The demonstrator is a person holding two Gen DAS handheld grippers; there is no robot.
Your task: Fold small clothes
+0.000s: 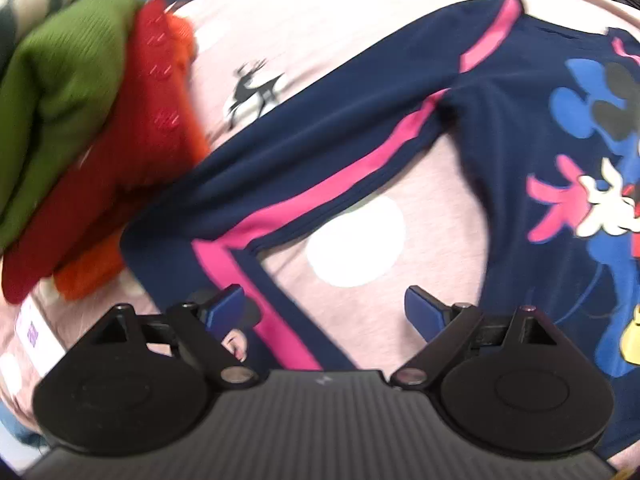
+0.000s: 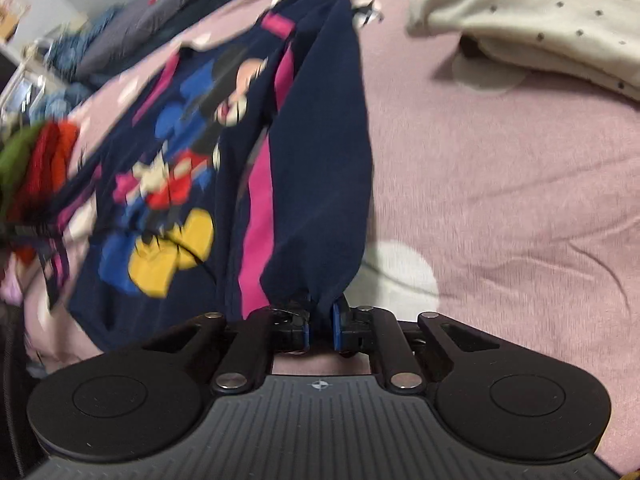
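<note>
A navy top [image 1: 520,128] with pink stripes and a cartoon mouse print lies spread on a pink sheet [image 1: 320,32] dotted with white circles. In the left wrist view, the left gripper [image 1: 324,312] hovers low over one sleeve [image 1: 304,160], its blue fingers [image 1: 224,308] wide apart and holding nothing; the sleeve runs out flat from the body and bends near the cuff, just in front of the fingers. That open stance likely readies it to pinch the cuff. In the right wrist view, the right gripper [image 2: 320,326] is clamped on the other sleeve [image 2: 320,160], fingers drawn close with navy cloth bunched between them. This sleeve rises off the sheet and stands tilted over the print — probably so it can be laid across the chest as the first fold. A pile of clothes [image 1: 88,140] in green, red and orange sits beside the flat sleeve, touching or nearly touching it; whether it counts as finished work I cannot tell. Far right, well apart, lies a cream speckled cloth [image 2: 540,12]. Both views are blurred — fine details stay uncertain.
</note>
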